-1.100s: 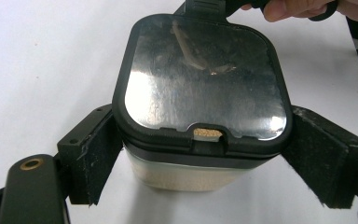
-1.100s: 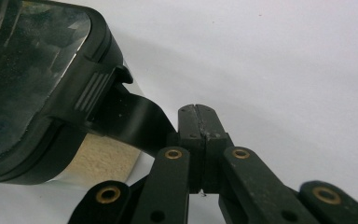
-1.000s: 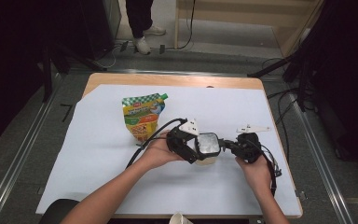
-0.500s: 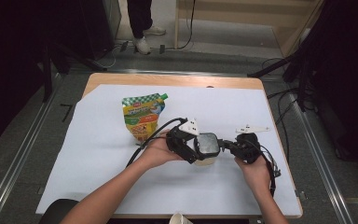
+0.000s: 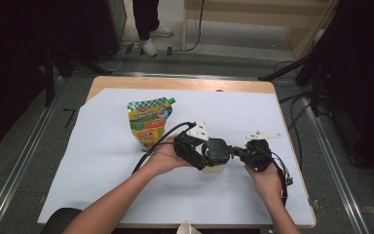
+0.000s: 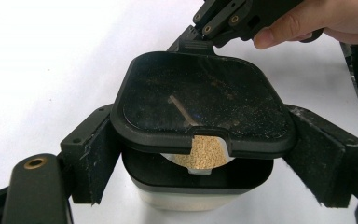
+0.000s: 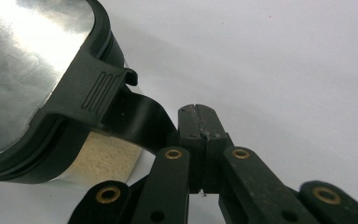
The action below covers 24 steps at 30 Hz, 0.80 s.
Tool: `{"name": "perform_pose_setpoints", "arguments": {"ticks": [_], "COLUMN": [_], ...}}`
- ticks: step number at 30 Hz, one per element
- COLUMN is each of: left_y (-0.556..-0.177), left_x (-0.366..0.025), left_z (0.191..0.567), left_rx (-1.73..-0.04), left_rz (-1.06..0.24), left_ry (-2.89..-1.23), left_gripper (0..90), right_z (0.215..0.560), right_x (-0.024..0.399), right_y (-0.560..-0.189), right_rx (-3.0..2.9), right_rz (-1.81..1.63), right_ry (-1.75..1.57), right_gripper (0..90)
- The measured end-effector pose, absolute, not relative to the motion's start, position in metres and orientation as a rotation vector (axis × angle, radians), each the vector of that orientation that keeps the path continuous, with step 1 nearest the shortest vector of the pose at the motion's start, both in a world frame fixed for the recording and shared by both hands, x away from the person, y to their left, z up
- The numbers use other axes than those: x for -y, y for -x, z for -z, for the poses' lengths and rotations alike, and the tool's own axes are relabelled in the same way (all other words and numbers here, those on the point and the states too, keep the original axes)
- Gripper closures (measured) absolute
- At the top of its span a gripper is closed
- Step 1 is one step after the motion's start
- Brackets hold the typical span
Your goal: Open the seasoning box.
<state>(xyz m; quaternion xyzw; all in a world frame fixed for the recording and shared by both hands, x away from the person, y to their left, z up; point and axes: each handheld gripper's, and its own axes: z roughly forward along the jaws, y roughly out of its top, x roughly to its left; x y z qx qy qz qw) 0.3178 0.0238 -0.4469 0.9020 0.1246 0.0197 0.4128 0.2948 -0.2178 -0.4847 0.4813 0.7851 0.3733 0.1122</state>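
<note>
The green and yellow pouch (image 5: 149, 122) bears print too small to read. Right of it, mid-table, the left gripper (image 5: 198, 157) clamps the seed container (image 6: 200, 186), while the right gripper (image 5: 241, 153), jaws pressed together, pinches its black lid's tab (image 7: 142, 119). Nothing has moved since the earlier frames.

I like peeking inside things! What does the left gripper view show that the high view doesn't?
Left gripper view: tan grains under the black lid. High view: a green pouch on the white sheet. Both: the jar held by the left gripper, and the right gripper pinching the lid's tab.
</note>
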Motion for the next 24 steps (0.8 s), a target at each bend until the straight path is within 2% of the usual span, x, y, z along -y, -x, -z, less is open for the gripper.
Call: {"name": "perform_pose_setpoints", "arguments": {"ticks": [13,14,15,16,18,22,23,24], "left_y": [-0.317,-0.317,-0.319,-0.319,-0.318,-0.311,-0.311,-0.311], "left_x": [-0.022,-0.023,-0.026,-0.027,-0.026,-0.021,-0.021,-0.021], "left_z": [0.442,0.44,0.438,0.436,0.431,0.426,0.426,0.424], "left_rx": [-0.313,-0.321,-0.316,-0.342,-0.337,-0.317,-0.317,-0.317], "left_rz": [-0.059,-0.021,0.085,0.124,0.084,0.052,0.052,0.078], "left_ry": [-2.26,-2.235,-2.186,-2.145,-2.16,-2.209,-2.209,-2.208], "left_gripper": [17.6,19.6,32.7,48.5,44.6,47.4,51.1,51.1], "right_z": [0.484,0.484,0.484,0.484,0.484,0.483,0.483,0.483], "right_x": [0.218,0.218,0.218,0.217,0.216,0.214,0.214,0.214], "right_y": [-0.294,-0.294,-0.294,-0.294,-0.293,-0.292,-0.292,-0.292], "right_rx": [-2.302,-2.303,-2.307,-2.306,-2.314,-2.313,-2.313,-2.312], "right_rz": [-1.098,-1.1,-1.104,-1.101,-1.104,-1.094,-1.094,-1.098], "right_ry": [-1.41,-1.41,-1.406,-1.404,-1.392,-1.378,-1.378,-1.379], "right_gripper": [90.0,90.0,90.0,90.0,90.0,90.0,90.0,90.0]}}
